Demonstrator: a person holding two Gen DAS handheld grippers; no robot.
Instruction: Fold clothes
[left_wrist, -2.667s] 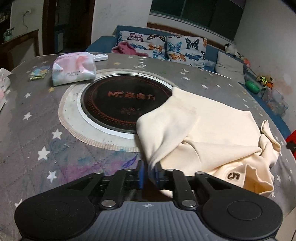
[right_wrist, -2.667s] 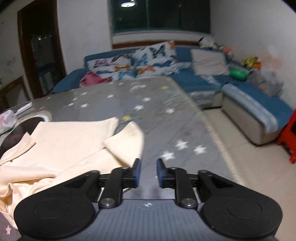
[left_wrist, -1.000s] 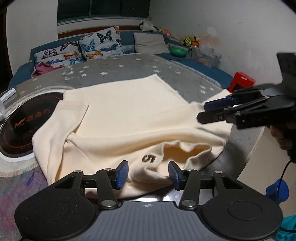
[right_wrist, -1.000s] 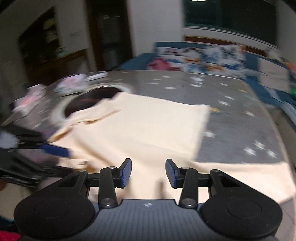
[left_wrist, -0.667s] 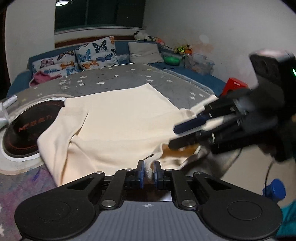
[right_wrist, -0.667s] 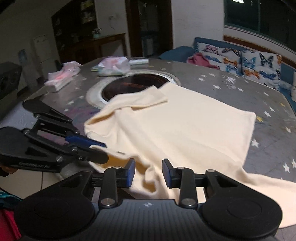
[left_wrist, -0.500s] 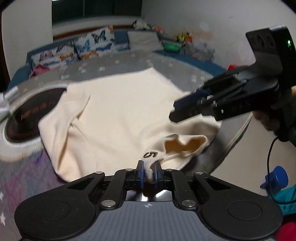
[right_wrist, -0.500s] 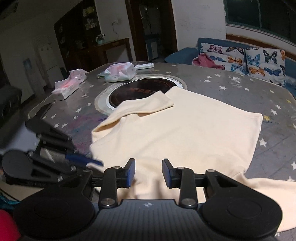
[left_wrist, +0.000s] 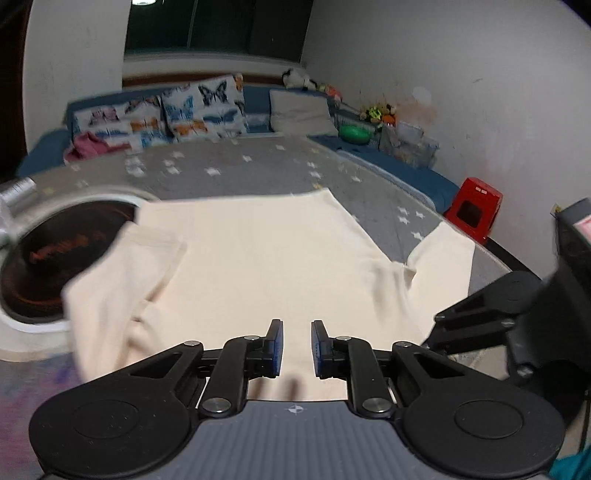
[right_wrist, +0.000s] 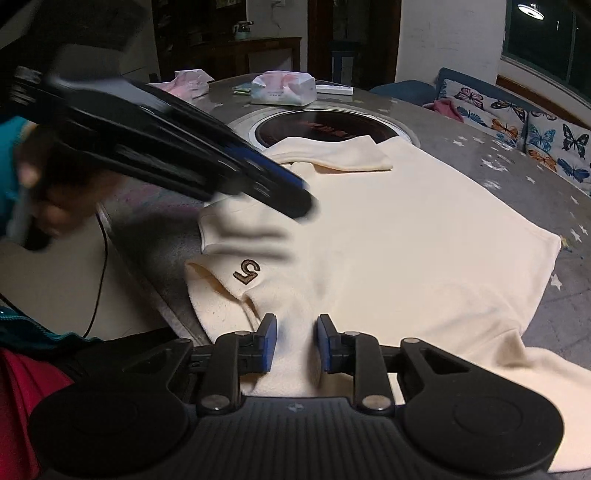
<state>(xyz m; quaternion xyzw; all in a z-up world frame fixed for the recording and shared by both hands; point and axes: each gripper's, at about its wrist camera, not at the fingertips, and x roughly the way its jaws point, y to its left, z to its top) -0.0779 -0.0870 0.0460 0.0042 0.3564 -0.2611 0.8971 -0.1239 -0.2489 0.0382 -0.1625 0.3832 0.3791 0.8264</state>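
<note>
A cream sweatshirt (left_wrist: 266, 258) lies spread on the grey star-print table (left_wrist: 258, 166), one sleeve folded in at the left and one sleeve at the right. In the right wrist view the sweatshirt (right_wrist: 406, 240) shows a brown "5" mark (right_wrist: 246, 272) near its collar. My left gripper (left_wrist: 294, 347) is open and empty just above the shirt's near edge. My right gripper (right_wrist: 294, 341) is open and empty over the collar area. In the right wrist view the left gripper (right_wrist: 288, 192) is a blurred dark shape over the shirt.
A round black hotplate (left_wrist: 51, 266) is set in the table at the left, partly under the shirt. Tissue packs (right_wrist: 284, 86) lie at the table's far side. A blue sofa with butterfly pillows (left_wrist: 184, 110) stands behind, a red stool (left_wrist: 474, 210) to the right.
My left gripper has opened and let go of the shirt's collar edge, and the shirt now lies flatter. The right gripper has moved in close to the collar.
</note>
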